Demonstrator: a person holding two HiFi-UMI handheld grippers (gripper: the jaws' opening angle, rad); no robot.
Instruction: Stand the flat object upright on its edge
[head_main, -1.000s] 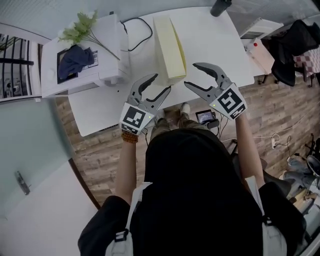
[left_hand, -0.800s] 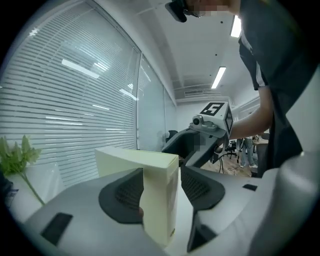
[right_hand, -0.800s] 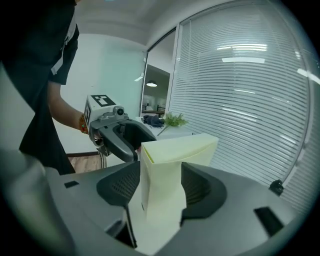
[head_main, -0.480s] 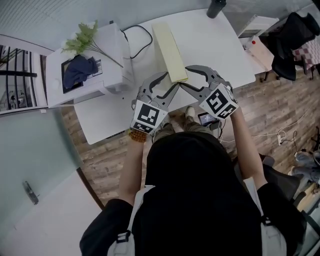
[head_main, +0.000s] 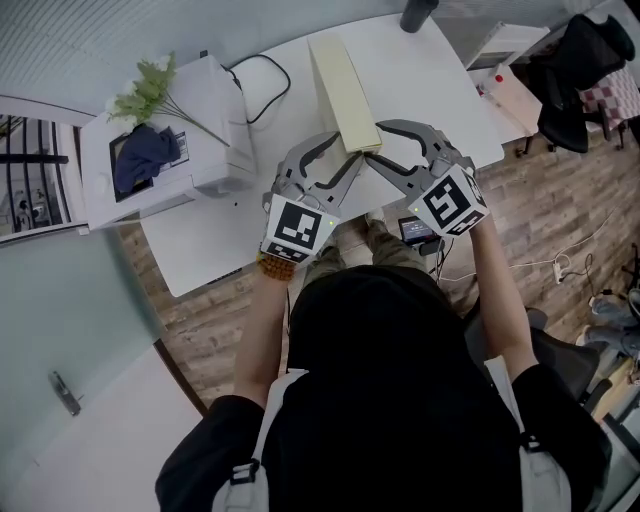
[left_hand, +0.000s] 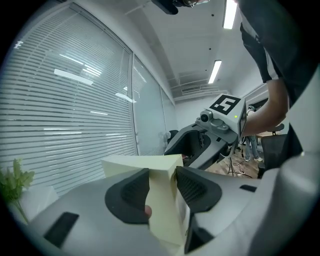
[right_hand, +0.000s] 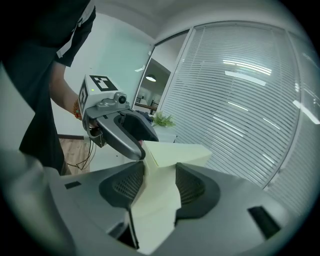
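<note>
A pale yellow flat object (head_main: 345, 85) stretches away from me on the white table (head_main: 430, 80), its narrow long edge facing up. My left gripper (head_main: 345, 152) holds its near end from the left, and my right gripper (head_main: 375, 143) holds the same end from the right. In the left gripper view the yellow slab (left_hand: 162, 210) fills the gap between the pads (left_hand: 132, 192). The right gripper view shows the slab (right_hand: 175, 152) pinched the same way. Both sets of jaws have just been closing, with the slab between them.
A white machine (head_main: 200, 150) with a dark blue cloth (head_main: 140, 160) and a green sprig (head_main: 140, 95) stands at the table's left. A black cable (head_main: 262, 85) lies beside it. A dark cylinder (head_main: 415, 12) stands at the far edge. Clothes (head_main: 580, 80) hang to the right.
Both grippers moved inward to the slab's near end and closed on it. The slab showed its broad face a second ago; now only its narrow edge faces up.
</note>
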